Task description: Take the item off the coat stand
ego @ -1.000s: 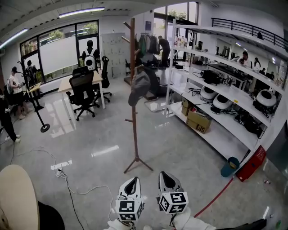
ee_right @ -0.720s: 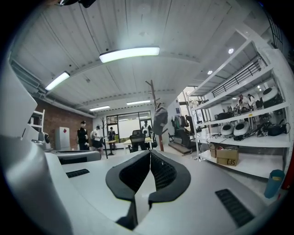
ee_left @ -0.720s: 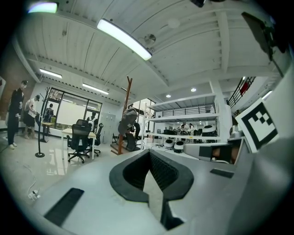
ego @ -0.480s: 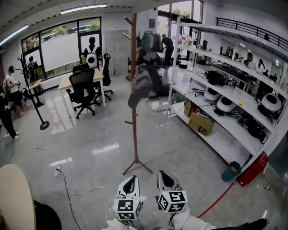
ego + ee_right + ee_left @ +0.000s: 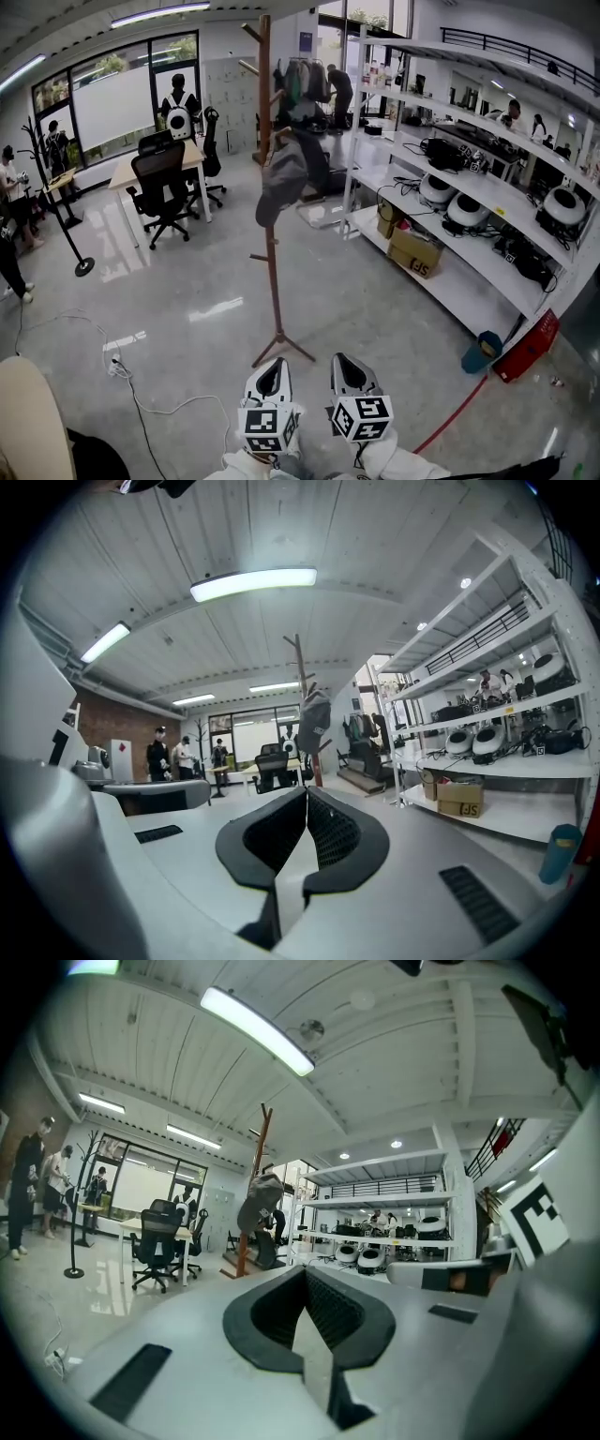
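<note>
The glossy grey floor [image 5: 375, 300] bears the wooden coat stand [image 5: 273, 286] on its spread feet. A white power strip [image 5: 117, 367] lies well to its left, and a teal bin [image 5: 480, 349] stands beside the shelving [image 5: 441, 286]

floor [image 5: 375, 309]: glossy grey | right: white shelving [image 5: 459, 286] | back: windows [image 5: 112, 108], desk [image 5: 124, 174], office chairs [image 5: 157, 173] | ceiling: strip lights [image 5: 159, 13]

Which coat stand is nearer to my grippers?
The brown wooden stand straight ahead, with the grey item hanging on it; the thin black stand is farther off, left.
</note>
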